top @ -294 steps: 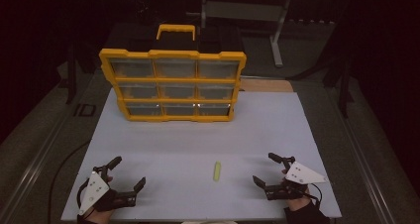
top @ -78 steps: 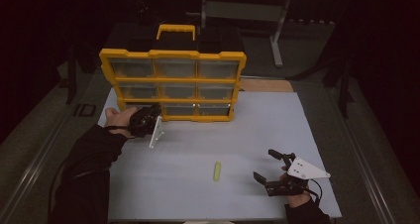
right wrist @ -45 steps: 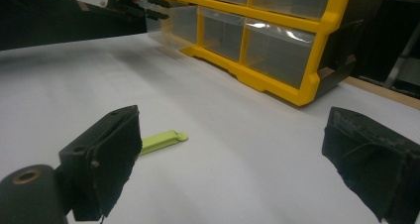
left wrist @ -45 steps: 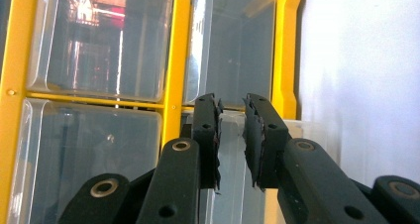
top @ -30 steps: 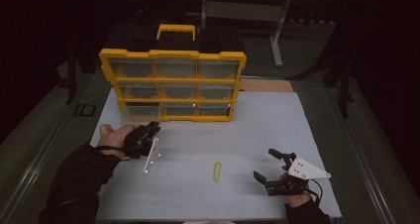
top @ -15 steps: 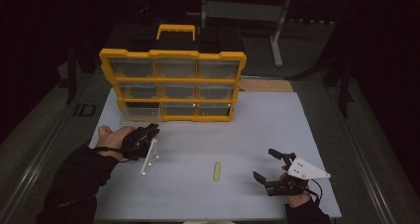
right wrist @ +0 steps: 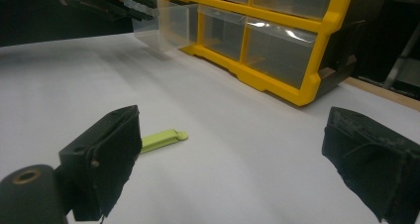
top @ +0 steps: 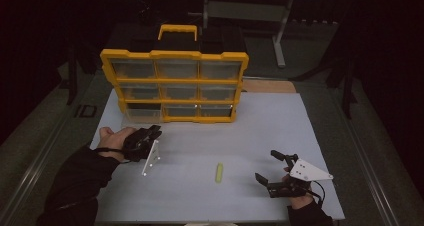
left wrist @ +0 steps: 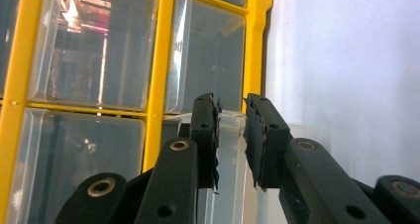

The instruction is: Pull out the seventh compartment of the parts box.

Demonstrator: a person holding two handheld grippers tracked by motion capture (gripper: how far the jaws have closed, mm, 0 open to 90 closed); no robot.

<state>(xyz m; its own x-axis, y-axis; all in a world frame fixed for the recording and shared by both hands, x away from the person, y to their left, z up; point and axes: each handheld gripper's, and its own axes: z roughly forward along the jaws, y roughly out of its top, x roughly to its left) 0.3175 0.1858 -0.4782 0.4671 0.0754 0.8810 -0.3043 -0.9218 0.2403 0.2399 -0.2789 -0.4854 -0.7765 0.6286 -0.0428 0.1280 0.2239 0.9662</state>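
The clear drawer is now drawn out of the yellow organiser's bottom-left slot, clamped by the left gripper. The right gripper, spread wide, is rested beside the green piece, presumably next for the drawer.

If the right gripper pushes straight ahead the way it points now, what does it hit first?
Probably the small yellow-green stick lying on the white table sheet, slightly toward one jaw of the open right gripper. Beyond it stands the yellow drawer organiser; depth is uncertain.
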